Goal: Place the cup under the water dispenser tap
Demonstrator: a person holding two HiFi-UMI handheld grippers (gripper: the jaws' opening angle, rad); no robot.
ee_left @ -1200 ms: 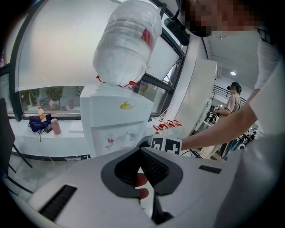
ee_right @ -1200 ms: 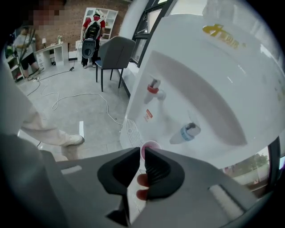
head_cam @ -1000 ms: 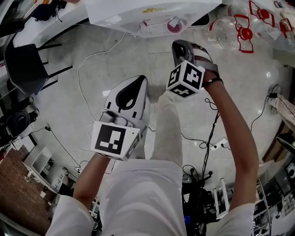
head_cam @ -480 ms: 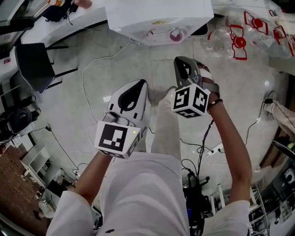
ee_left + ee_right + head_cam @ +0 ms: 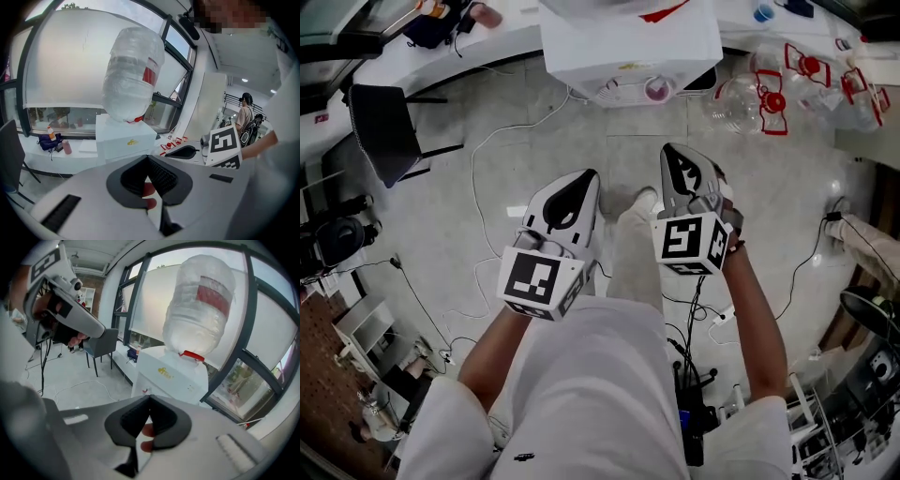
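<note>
Honestly, the main worry is the cup (image 5: 656,90) placement. I'm taking the small round pinkish thing at the front of the dispenser (image 5: 628,47) to be the cup. It looks like it's already parked there, but from the head view I can't tell if it's right under a tap or a bit off to one side. If it's off, the water just runs past it onto the floor.

Both grippers are empty and well apart from it. The left gripper (image 5: 581,183) has its jaws closed on nothing, and so does the right gripper (image 5: 672,155). Any fix means opening up first. Poking in with closed jaws would probably just knock over something that light.

Other risk: cables (image 5: 487,150) are snaking all over the floor between the person and the dispenser, so stepping in closer is a trip hazard. The clear bottles (image 5: 739,94) with red handles, lying just right of the dispenser, could also get kicked.

Containers:
- Cup: can't see if anything's in it, it's too small.
- Big jug (image 5: 133,70) upside down on the dispenser: it's wrapped in cloudy film, so I can't read a water level.
- Floor bottles: they look empty.
- Pink bottle (image 5: 67,147) on the counter (image 5: 37,157) to the left: its contents are unknown.
</note>
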